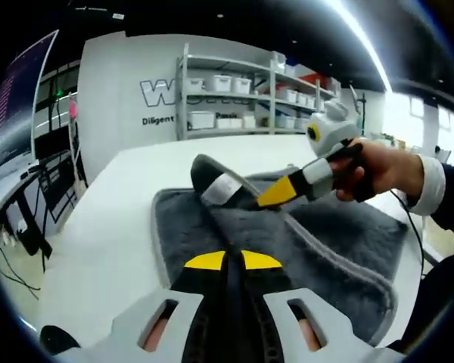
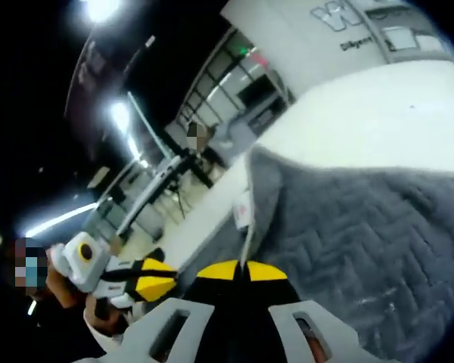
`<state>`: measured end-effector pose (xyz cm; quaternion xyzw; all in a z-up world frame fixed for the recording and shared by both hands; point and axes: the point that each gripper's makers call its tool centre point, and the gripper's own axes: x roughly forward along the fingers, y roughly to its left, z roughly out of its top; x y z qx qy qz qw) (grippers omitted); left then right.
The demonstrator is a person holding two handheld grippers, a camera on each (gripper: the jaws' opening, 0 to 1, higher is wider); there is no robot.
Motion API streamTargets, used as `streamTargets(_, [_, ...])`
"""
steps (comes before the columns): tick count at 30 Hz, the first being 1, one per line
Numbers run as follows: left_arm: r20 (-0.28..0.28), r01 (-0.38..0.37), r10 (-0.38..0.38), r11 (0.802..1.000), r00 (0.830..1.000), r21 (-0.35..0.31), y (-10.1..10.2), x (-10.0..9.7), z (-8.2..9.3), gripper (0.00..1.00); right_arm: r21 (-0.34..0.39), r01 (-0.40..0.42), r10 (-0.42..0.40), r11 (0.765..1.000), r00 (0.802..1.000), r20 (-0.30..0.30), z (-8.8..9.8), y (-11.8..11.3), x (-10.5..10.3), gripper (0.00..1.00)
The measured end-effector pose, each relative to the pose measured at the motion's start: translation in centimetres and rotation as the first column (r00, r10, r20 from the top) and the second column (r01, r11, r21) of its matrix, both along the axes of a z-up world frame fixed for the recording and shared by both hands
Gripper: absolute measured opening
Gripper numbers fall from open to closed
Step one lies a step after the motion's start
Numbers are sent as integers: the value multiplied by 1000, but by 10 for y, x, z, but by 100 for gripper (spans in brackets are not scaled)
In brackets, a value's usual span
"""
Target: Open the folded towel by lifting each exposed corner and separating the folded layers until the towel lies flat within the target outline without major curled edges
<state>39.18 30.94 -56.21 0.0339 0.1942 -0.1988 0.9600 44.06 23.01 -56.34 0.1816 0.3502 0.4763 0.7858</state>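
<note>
A dark grey towel (image 1: 333, 249) lies on the white table (image 1: 113, 219), with one corner (image 1: 206, 168) lifted off the rest. My right gripper (image 1: 242, 195), held by a hand (image 1: 378, 170), comes in from the right and is shut on that raised corner. My left gripper (image 1: 233, 261) is at the towel's near edge, its yellow tips pressed together on the fabric. In the right gripper view the towel (image 2: 363, 227) shows a herringbone weave and a small label (image 2: 244, 212). The right gripper (image 2: 238, 270) pinches its folded edge, and the left gripper (image 2: 163, 276) sits at lower left.
Shelves with white bins (image 1: 234, 91) stand behind the table against a lettered wall. A monitor (image 1: 15, 98) and cables are off the table's left side. Bare white tabletop (image 2: 378, 113) surrounds the towel. A person (image 2: 60, 280) stands beside the table.
</note>
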Motion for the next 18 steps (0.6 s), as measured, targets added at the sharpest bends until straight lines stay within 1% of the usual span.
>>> streamTargets(2, [-11, -12, 12, 1000, 1000, 29, 3, 1, -5, 3, 8, 7, -7, 1000, 1000, -15, 2, -4, 2, 0])
streamTargets(5, [-28, -17, 19, 999, 999, 44, 5, 2, -11, 2, 20, 19, -18, 1000, 999, -32, 5, -12, 4, 0])
streamTargets(10, [-55, -18, 21, 998, 998, 67, 6, 3, -19, 2, 4, 32, -32, 999, 999, -16, 6, -25, 6, 0])
streamTargets(12, [-63, -14, 19, 997, 998, 70, 6, 2, -21, 2, 2, 36, -36, 999, 999, -36, 5, -30, 5, 0])
streamTargets(14, [-65, -13, 18, 997, 998, 72, 6, 2, -21, 2, 19, 46, -45, 999, 997, -68, 5, -34, 5, 0])
streamTargets(18, [-65, -14, 19, 997, 998, 72, 6, 1, -21, 2, 46, 57, -52, 997, 994, -95, 7, -38, 6, 0])
